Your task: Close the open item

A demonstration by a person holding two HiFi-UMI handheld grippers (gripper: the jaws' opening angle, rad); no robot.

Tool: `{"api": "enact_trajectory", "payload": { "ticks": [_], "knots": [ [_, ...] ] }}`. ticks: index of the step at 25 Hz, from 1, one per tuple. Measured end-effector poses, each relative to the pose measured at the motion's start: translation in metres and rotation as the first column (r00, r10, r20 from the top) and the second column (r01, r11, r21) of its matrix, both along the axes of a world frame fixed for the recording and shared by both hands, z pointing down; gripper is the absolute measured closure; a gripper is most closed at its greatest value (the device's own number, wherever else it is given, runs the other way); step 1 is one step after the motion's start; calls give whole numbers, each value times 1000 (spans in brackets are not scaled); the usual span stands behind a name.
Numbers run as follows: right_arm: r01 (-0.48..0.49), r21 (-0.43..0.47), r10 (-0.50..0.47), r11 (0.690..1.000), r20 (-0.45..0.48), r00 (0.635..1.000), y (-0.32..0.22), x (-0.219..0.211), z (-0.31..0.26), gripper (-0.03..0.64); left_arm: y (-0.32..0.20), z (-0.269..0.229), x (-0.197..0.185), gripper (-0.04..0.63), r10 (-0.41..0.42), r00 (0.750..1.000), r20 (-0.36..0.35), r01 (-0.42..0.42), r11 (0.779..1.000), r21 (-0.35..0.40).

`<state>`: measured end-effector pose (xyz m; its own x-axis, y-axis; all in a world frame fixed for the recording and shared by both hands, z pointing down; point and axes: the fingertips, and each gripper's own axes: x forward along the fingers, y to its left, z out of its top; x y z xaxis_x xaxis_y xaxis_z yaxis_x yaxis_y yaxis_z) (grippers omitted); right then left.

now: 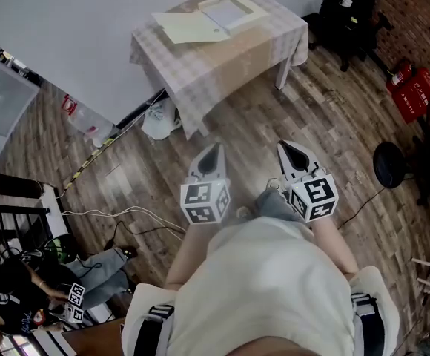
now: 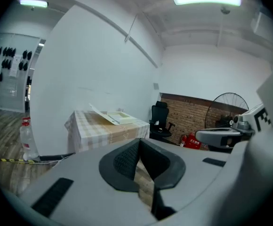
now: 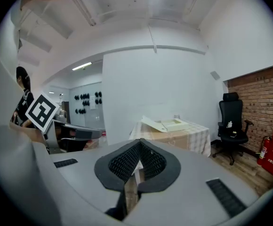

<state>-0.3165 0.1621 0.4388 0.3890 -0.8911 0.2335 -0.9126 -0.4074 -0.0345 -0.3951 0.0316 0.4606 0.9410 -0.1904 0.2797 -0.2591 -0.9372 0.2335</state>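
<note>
A flat cream box [image 1: 232, 9] lies open on the checked-cloth table [image 1: 222, 58], its lid [image 1: 187, 27] folded out to the left. Both grippers hover over the wooden floor, well short of the table. My left gripper [image 1: 213, 151] is shut with nothing in it, and my right gripper [image 1: 292, 148] beside it is shut and empty too. The left gripper view shows the meeting jaws [image 2: 139, 142] with the box [image 2: 121, 117] far off. In the right gripper view, the closed tips [image 3: 140, 144] point toward the box [image 3: 175, 124] and its raised lid [image 3: 150, 122].
A black office chair [image 1: 352, 13] and red fire extinguishers [image 1: 411, 91] stand right of the table. A white bag [image 1: 159, 121] and a bottle [image 1: 81, 117] lie by its left legs. Cables [image 1: 126, 213] cross the floor; a person [image 1: 15, 295] sits lower left.
</note>
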Motion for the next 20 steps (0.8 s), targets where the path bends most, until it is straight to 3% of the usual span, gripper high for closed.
{"api": "enact_trajectory", "payload": {
  "ticks": [7,12,20],
  "knots": [
    [28,8,-27,1000,-19,999,-15,-11,-8,617,-8,-5,-6,592,9,1000,-15,-9,1000,7],
    [33,50,-34,998,23,999,-24,-14,-8,617,-13,2,-8,592,18,1000,12,-19,1000,22],
    [49,10,-49,999,11,999,-35,-4,5,617,-17,12,4,592,37,999,35,-37,999,0]
  ]
}}
